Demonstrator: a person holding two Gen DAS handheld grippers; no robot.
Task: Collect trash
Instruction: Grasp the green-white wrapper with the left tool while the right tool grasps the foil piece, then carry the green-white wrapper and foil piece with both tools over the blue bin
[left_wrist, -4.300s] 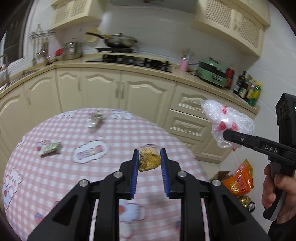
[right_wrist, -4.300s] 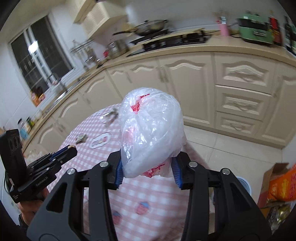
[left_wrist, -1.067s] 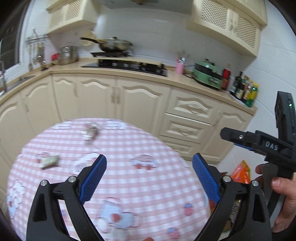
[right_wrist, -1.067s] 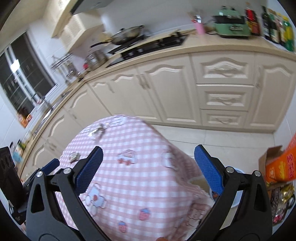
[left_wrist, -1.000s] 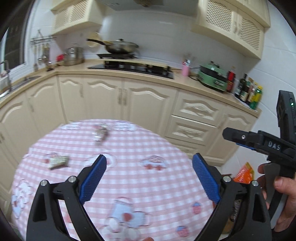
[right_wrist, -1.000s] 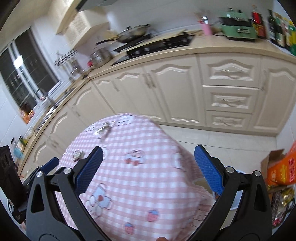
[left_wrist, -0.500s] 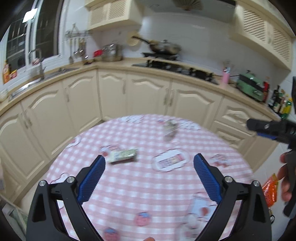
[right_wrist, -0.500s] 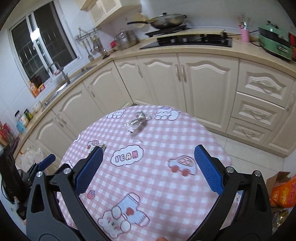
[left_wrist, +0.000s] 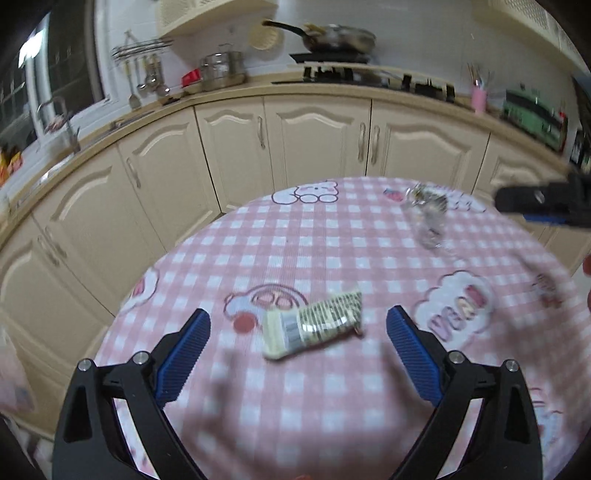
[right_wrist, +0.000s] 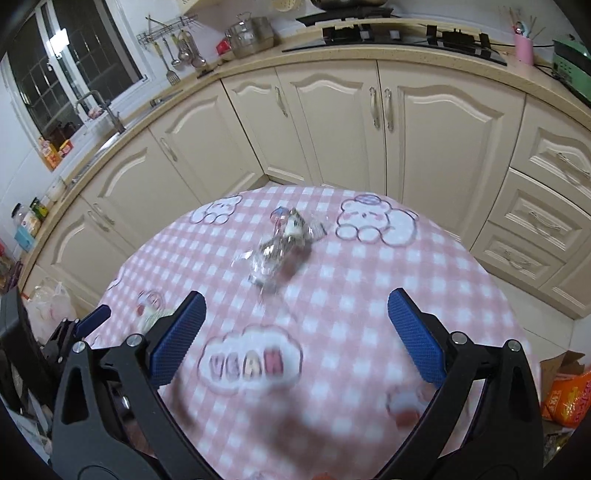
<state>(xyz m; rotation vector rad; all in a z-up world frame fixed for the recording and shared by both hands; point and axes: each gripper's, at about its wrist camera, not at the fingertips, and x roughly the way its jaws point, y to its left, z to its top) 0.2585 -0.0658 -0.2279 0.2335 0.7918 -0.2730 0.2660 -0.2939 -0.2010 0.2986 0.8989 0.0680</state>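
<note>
A flattened green-and-white wrapper lies on the round table with the pink checked cloth. My left gripper is open and empty, hovering just before the wrapper, which lies between its fingers. A crumpled clear-and-silver wrapper lies farther back; it also shows in the left wrist view. My right gripper is open and empty, a short way in front of it. The right gripper's fingers show at the right edge of the left wrist view. The green-and-white wrapper is partly hidden in the right wrist view.
Cream kitchen cabinets curve behind the table, with a stove and a sink on the counter. A white plastic bag sits on the floor at left. An orange packet in a cardboard box is on the floor at right.
Both grippers let go of their trash earlier and stand open. Since half a second ago both have moved in closer over the table: the left toward the green-and-white wrapper, the right toward the crumpled one.
</note>
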